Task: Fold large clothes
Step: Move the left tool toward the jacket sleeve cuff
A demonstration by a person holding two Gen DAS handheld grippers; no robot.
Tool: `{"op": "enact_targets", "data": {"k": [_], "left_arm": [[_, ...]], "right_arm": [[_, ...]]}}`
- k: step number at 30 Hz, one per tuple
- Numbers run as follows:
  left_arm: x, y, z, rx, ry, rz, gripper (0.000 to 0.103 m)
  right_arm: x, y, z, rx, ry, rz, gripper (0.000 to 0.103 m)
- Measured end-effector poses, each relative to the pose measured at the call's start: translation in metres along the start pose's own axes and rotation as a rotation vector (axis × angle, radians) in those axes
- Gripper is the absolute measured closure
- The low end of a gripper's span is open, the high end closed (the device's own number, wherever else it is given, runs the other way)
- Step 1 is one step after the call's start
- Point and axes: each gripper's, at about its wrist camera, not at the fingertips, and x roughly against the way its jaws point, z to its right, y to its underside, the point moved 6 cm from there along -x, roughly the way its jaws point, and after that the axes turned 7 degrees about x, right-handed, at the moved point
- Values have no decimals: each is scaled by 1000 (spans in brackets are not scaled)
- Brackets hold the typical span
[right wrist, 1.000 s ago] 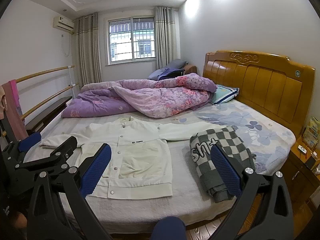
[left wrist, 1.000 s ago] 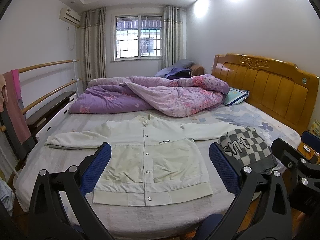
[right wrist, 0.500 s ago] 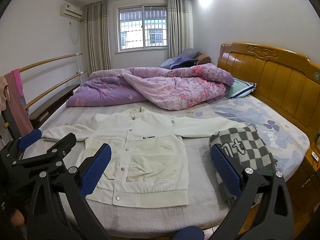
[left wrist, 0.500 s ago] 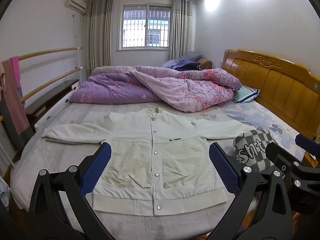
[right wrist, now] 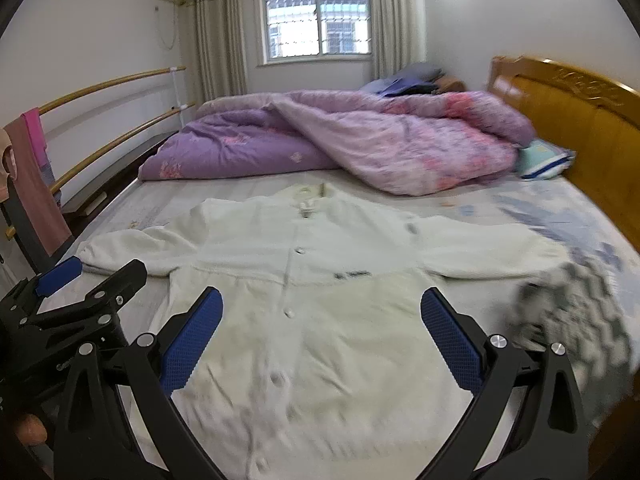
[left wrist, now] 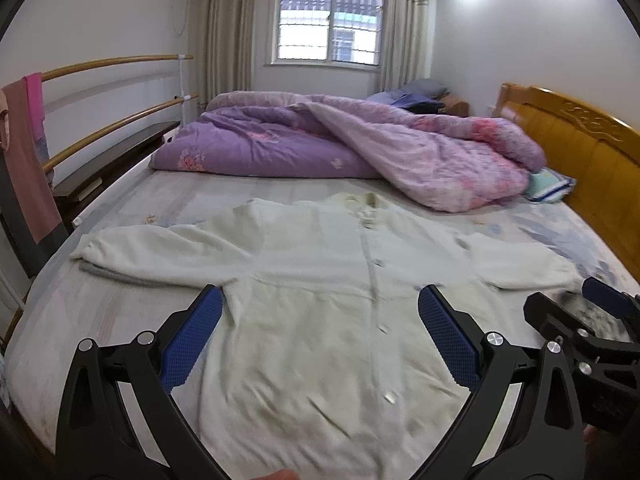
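Grippers: left gripper [left wrist: 320, 334], right gripper [right wrist: 322, 336] spread above jacket [left wrist: 340, 320]; bed [left wrist: 120, 280], window [left wrist: 330, 26].

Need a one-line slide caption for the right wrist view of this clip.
Open right gripper poised over a white jacket spread flat on the bed, checkered garment alongside.

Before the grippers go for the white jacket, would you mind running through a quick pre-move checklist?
1. Left gripper open, holding nothing: ok.
2. Right gripper open, holding nothing: ok.
3. White jacket spread flat, front up: ok.
4. Both sleeves stretched outward: ok.
5. Right cuff clear of the checkered garment: cannot tell, the view is blurred.
6. Purple quilt apart from the jacket: ok.
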Motion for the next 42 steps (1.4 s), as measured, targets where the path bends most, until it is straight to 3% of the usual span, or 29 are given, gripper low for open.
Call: {"op": "enact_targets", "data": {"k": [4, 9, 11, 15, 16, 19, 20, 23, 27, 30, 34, 37, 42], "left_arm": [[-61, -13, -41, 31, -33, -39, 5], [-110, -15, -115, 130, -81, -173, 5], [-118, -15, -148, 194, -100, -218, 5], [-125, -21, -232, 345, -161, -295, 5], [-126, -25, -250, 375, -173, -294, 5], [-129, -36, -308, 441, -251, -310, 5], [-131, -39, -326, 456, -281, -318, 5], [-140, -46, -386, 556, -334, -337, 5], [-156, -44, -457, 797, -263, -373, 5], [-162, -40, -501, 903, -262, -372, 5], [-167, -36, -542, 954, -316, -373, 5], [-174, -36, -560, 958, -316, -367, 5], [-200, -17, -587, 1053, -297, -410, 6]], "right_arm": [[-83, -20, -25, -2, -44, -50, 7], [-142, -23, -70, 1, -133, -134, 9], [-164, -21, -91, 1, -189, -225, 34], [-197, -23, -128, -27, -281, -364, 65], [-202, -25, -134, -38, -295, -376, 77], [-226, -31, -158, -21, -300, -427, 91], [-235, -33, -168, -41, -324, -438, 100], [-255, -37, -191, -45, -353, -462, 103], [-292, -37, -222, -19, -344, -515, 103], [-312, -29, -235, -43, -348, -580, 103], [-328, -10, -241, -42, -317, -658, 103], [-335, -2, -241, -36, -298, -676, 103], [-342, 2, -235, -65, -307, -700, 102]]}}
